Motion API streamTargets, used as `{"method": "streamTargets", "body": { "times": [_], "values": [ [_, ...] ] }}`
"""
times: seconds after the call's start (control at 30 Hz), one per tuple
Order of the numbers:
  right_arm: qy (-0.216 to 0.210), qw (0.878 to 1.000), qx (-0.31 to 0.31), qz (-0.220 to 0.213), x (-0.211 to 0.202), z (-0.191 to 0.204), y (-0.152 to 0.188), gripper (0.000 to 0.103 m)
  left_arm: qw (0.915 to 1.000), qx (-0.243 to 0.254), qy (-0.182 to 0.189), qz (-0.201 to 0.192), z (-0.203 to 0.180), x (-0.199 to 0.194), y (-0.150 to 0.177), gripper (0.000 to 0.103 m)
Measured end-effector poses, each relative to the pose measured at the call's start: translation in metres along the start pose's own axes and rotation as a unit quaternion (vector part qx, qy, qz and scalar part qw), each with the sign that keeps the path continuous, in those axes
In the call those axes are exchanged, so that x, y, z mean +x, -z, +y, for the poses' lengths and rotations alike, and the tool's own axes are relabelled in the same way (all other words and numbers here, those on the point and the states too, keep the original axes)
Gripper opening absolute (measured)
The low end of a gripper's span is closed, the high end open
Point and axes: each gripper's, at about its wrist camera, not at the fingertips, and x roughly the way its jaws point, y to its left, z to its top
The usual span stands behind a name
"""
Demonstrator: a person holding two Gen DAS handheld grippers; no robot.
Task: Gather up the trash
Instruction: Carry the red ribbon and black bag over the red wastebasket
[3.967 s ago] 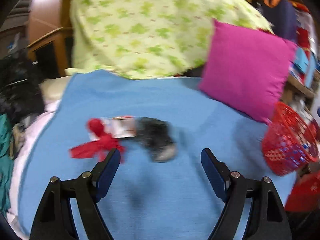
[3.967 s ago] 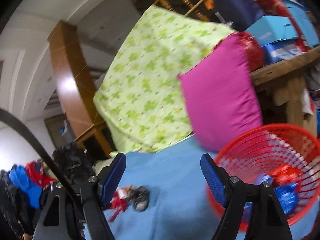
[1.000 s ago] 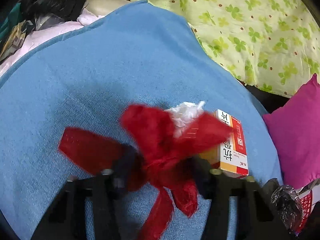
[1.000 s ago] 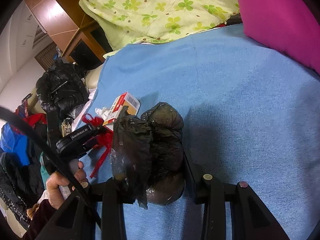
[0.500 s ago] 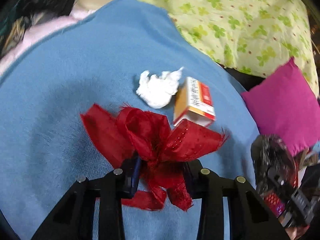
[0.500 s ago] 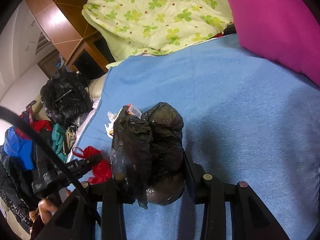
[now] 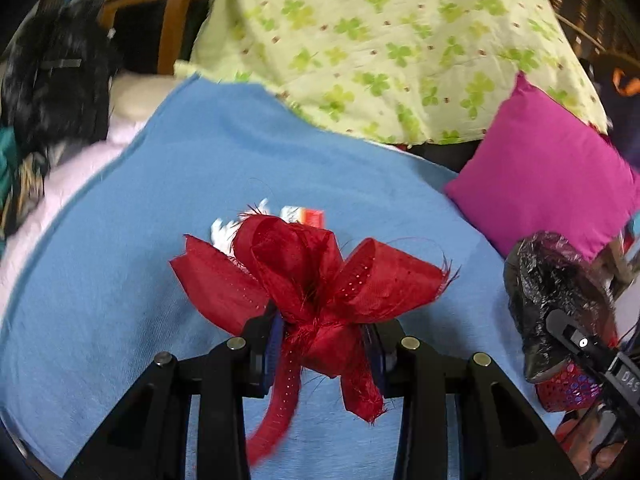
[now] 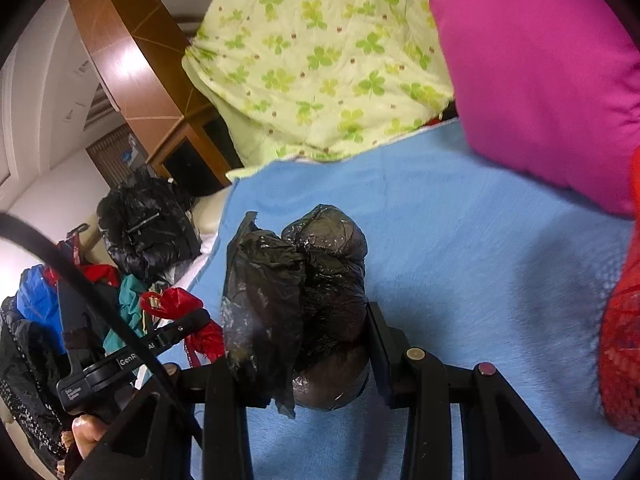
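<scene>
Left wrist view. The left gripper (image 7: 322,344) is clamped on the knot of a red ribbon bow (image 7: 312,276), whose loops fan out above the jaws and whose tails hang below. The bow is lifted clear of the blue blanket (image 7: 120,280). Beyond it, on the blanket, lie a crumpled white tissue (image 7: 224,232) and a small red-and-white carton (image 7: 304,215), both blurred and both not yet collected. At the right edge the other tool carries a black plastic bag (image 7: 552,280), with a sliver of the red mesh basket (image 7: 568,392) beneath it.

Right wrist view. The right gripper (image 8: 304,360) is closed on the crumpled black plastic bag (image 8: 300,288), held above the blanket. The basket's red mesh wall (image 8: 620,340) shows at the right edge, near the bag. The left gripper (image 8: 176,330) and its bow appear lower left.

Handling note (a judgement): both loads look ready for the basket. The bag is nearer, so it should go over the rim first. The bow's dangling tails could snag on the mesh, so it should be released only once fully above the opening.

Surface and room. A soft blue blanket covers a bed, with a magenta cushion (image 8: 540,72) and a clover-print quilt (image 8: 320,52) at its head. Black garments and mixed clothing (image 8: 148,224) are piled to the left, in front of wooden cabinetry.
</scene>
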Motion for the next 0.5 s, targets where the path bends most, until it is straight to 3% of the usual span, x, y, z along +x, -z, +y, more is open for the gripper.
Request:
{"method": "streamTargets", "body": {
  "times": [0.5],
  "values": [
    [0.029, 0.996, -0.004, -0.082, -0.093, -0.014, 0.016, 0.04, 0.9917, 0.11, -0.035, -0.057, -0.084, -0.021, 0.009, 0.039]
  ]
}}
